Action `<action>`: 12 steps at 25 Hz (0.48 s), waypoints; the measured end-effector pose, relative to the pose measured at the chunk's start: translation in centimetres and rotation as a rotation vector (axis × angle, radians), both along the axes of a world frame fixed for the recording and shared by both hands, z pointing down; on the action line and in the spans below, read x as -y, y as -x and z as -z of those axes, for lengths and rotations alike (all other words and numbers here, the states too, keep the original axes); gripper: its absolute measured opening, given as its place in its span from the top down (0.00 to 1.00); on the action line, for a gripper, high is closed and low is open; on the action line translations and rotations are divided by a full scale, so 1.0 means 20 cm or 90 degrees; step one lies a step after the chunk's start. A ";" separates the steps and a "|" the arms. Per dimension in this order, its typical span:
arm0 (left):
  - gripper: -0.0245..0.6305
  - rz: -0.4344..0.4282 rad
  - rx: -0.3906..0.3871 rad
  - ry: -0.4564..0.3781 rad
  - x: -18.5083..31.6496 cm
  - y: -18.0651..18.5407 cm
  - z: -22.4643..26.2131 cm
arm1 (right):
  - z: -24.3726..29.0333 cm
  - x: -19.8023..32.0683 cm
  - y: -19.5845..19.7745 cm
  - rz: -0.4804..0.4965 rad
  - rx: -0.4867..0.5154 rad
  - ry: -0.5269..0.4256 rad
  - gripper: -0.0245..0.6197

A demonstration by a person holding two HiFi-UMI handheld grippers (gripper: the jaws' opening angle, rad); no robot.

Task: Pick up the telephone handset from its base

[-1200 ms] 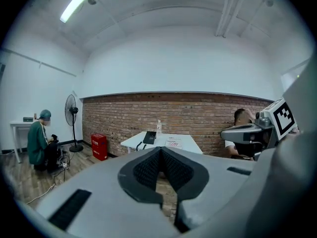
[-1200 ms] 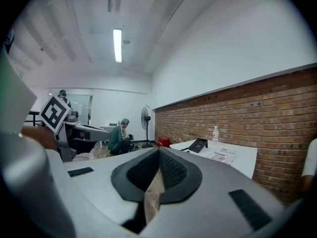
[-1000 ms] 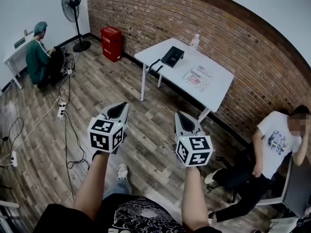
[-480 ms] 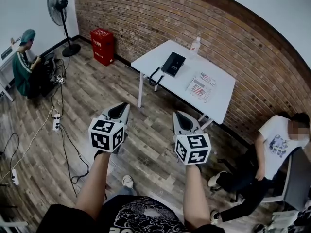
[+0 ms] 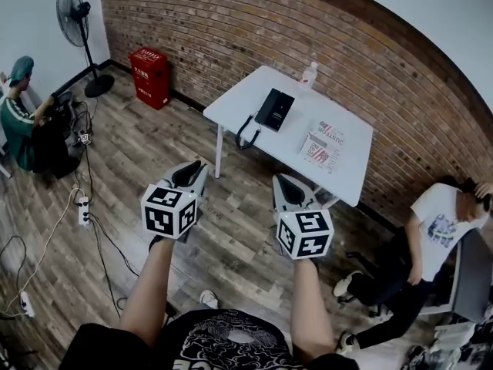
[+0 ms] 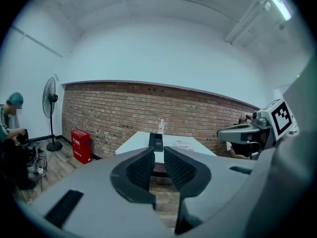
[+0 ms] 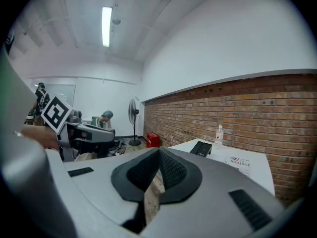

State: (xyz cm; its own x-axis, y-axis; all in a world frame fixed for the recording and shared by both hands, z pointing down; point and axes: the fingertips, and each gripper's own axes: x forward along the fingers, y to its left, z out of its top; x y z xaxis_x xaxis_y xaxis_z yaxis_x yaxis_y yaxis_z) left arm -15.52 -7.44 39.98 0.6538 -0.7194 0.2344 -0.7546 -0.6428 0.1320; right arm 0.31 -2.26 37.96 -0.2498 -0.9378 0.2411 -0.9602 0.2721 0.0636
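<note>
Now | room: plank floor [image 5: 239, 245], brick wall [image 5: 231, 29] | left to right: seated person [image 5: 17, 126], one fan [image 5: 71, 10], one red box [image 5: 150, 74], one white table [image 5: 246, 99] bearing one black telephone [image 5: 275, 109], one bottle [image 5: 308, 75], one leaflet [image 5: 322, 143]; second seated person [image 5: 435, 233] | your left gripper [image 5: 191, 173]: jaws opening, narrow gap, nothing between | your right gripper [image 5: 286, 189]: jaws pressed together, empty | telephone well ahead of both, on the table

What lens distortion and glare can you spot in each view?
Head view: fisheye bows the brick wall into an arc, lighting even. Left gripper view: black circular vignette, wall bowed. Right gripper view: ceiling lamp blown out white, same dark rim.
</note>
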 end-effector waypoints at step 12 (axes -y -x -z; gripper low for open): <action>0.82 -0.038 0.008 0.013 0.30 -0.04 -0.06 | -0.01 0.25 -0.06 -0.037 0.007 -0.003 0.96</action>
